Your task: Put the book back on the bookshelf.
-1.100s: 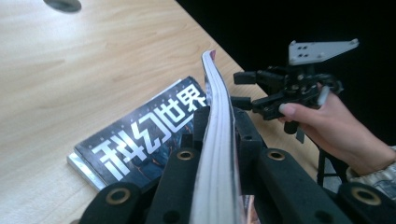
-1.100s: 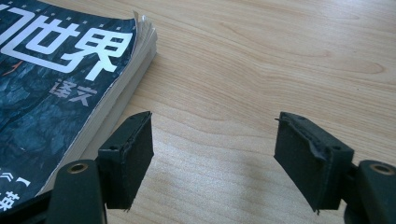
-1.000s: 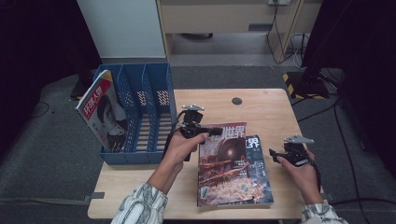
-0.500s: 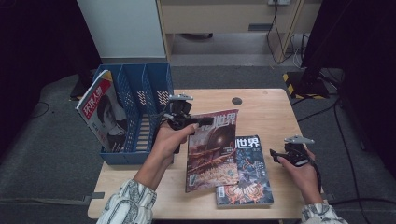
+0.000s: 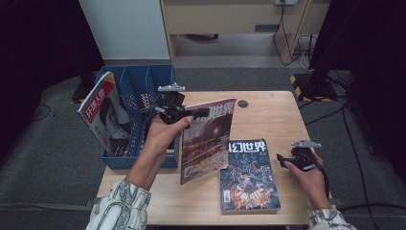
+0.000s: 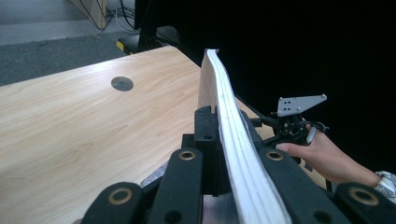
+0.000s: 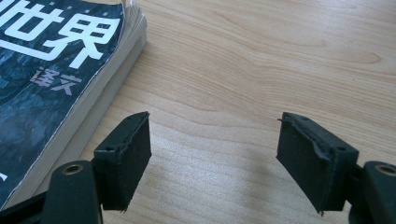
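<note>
My left gripper [image 5: 198, 113], clamped on the top edge of the reddish magazine [image 5: 205, 140], has lifted it off the dark magazine [image 5: 249, 175] near the table's [image 5: 273, 112] front edge, toward the blue file rack [image 5: 143, 88]. My right gripper [image 7: 212, 156] rests empty, its jaws just widened.

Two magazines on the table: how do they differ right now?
The reddish magazine is lifted and tilted, clamped near its top edge by the left gripper; the dark magazine lies flat on the table, untouched, beside the open right gripper. Covers: red-brown versus dark blue-black. Both carry large white title characters.
</note>
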`<action>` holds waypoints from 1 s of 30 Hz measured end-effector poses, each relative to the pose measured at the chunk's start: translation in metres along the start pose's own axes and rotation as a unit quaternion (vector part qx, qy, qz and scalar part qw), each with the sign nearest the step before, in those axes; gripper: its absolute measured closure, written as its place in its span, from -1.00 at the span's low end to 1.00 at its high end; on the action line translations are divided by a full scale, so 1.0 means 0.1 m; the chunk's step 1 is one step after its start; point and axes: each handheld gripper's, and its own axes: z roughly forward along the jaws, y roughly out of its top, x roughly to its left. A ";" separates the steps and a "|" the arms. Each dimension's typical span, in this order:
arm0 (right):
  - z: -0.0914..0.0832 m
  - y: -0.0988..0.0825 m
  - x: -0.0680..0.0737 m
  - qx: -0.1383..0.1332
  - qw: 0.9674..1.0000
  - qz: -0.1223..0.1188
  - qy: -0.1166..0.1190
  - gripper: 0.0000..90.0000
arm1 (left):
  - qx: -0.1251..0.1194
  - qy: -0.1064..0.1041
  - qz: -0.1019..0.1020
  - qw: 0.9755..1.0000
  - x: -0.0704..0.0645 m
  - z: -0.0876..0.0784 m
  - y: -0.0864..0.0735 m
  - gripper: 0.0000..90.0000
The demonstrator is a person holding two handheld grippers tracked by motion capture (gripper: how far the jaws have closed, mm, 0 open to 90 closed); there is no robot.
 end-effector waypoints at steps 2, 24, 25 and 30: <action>0.00 0.00 0.00 0.000 1.000 0.000 -0.001 -0.42 | -0.004 0.002 0.003 1.000 -0.01 -0.04 0.03 0.86; 0.04 -0.04 -0.01 0.010 1.000 -0.001 -0.003 -0.46 | -0.021 0.034 0.007 0.999 0.10 -0.27 0.05 0.86; 0.04 -0.04 0.00 0.013 1.000 0.002 -0.003 -0.46 | -0.022 0.035 0.007 0.999 0.11 -0.27 0.05 0.86; 0.05 -0.05 0.00 0.017 1.000 0.002 -0.002 -0.48 | -0.023 0.037 0.004 0.999 0.12 -0.29 0.05 0.86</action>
